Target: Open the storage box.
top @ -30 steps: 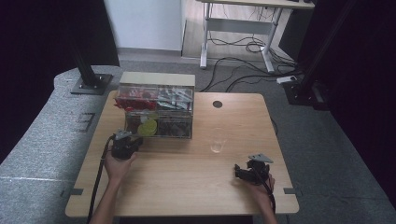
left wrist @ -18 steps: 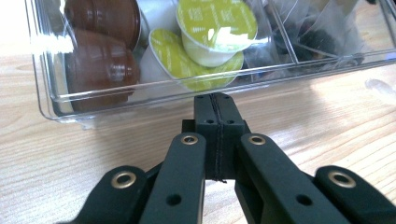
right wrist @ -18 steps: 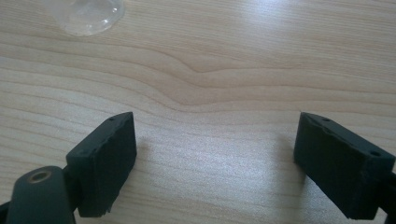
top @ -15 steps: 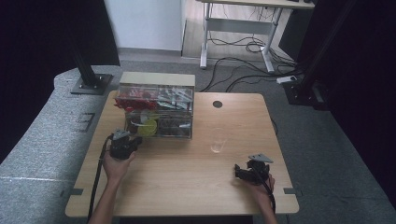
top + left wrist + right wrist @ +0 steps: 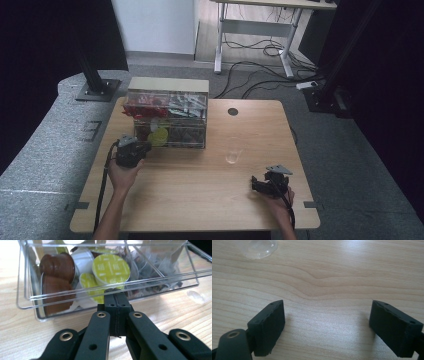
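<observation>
Left claw [image 5: 144, 149]: held in the person's left hand [image 5: 124, 172] at the left side of the bench [image 5: 200, 200]. Its jaws are pressed together, nothing visible between them, and their tips meet the front edge of a clear drawer [image 5: 30, 298] at the bottom of the clear organiser box [image 5: 167, 120]. Whether the tips hook a handle there cannot be told.

Drawer contents, seen in the left gripper view: brown capsules [image 5: 56, 266] in the left part, green-lidded capsules [image 5: 111, 268] in the middle directly beyond the jaw tips, and clear-wrapped sachets [image 5: 160, 267] in the compartment to the right. In the high view, red packets [image 5: 142, 107] occupy the upper left compartment of the box.

Centre of bench: a clear glass [image 5: 233, 151] stands alone, to the right of the box and well apart from both claws. A round cable port [image 5: 233, 111] sits near the far edge.

Right claw [image 5: 256, 184]: held in the person's right hand [image 5: 277, 200] near the front right of the bench. Jaws wide apart, empty, over bare wood; the glass [image 5: 259, 248] lies beyond them.
</observation>
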{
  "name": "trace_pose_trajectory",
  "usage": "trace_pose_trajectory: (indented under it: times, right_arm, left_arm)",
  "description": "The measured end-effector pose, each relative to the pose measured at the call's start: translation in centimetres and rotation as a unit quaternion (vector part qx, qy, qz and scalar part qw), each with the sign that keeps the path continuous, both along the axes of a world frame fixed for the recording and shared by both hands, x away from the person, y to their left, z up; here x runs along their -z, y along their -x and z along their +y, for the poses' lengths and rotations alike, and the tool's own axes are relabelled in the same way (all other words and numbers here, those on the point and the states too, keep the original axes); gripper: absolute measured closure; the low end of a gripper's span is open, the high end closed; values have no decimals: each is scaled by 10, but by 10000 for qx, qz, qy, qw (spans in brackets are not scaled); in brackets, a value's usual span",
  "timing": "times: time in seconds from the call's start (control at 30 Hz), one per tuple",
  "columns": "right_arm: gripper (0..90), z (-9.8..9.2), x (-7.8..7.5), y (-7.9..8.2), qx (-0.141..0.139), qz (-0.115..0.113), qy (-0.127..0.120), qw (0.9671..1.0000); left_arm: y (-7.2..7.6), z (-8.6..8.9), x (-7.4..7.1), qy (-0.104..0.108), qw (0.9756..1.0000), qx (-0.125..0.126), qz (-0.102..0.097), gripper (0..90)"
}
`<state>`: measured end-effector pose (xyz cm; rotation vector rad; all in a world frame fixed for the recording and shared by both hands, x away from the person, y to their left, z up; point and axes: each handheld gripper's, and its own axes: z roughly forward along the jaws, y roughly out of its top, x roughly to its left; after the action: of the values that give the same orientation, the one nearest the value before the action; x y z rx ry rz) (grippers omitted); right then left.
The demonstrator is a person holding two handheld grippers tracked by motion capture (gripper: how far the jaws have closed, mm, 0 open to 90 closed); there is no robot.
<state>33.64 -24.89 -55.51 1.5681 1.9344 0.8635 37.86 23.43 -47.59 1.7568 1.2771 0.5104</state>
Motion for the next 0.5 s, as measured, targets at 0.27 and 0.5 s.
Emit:
trace_pose_trajectory:
  times: [0.27, 0.5]
  right_arm:
    - [133, 0, 0, 0, 15, 3, -7, 10000]
    - [133, 0, 0, 0, 18, 2, -6, 10000]
  left_arm:
    - [-3, -1, -9, -3, 10000, 16, 15, 900]
    - [-4, 4, -23, -55, 10000, -30, -32, 900]
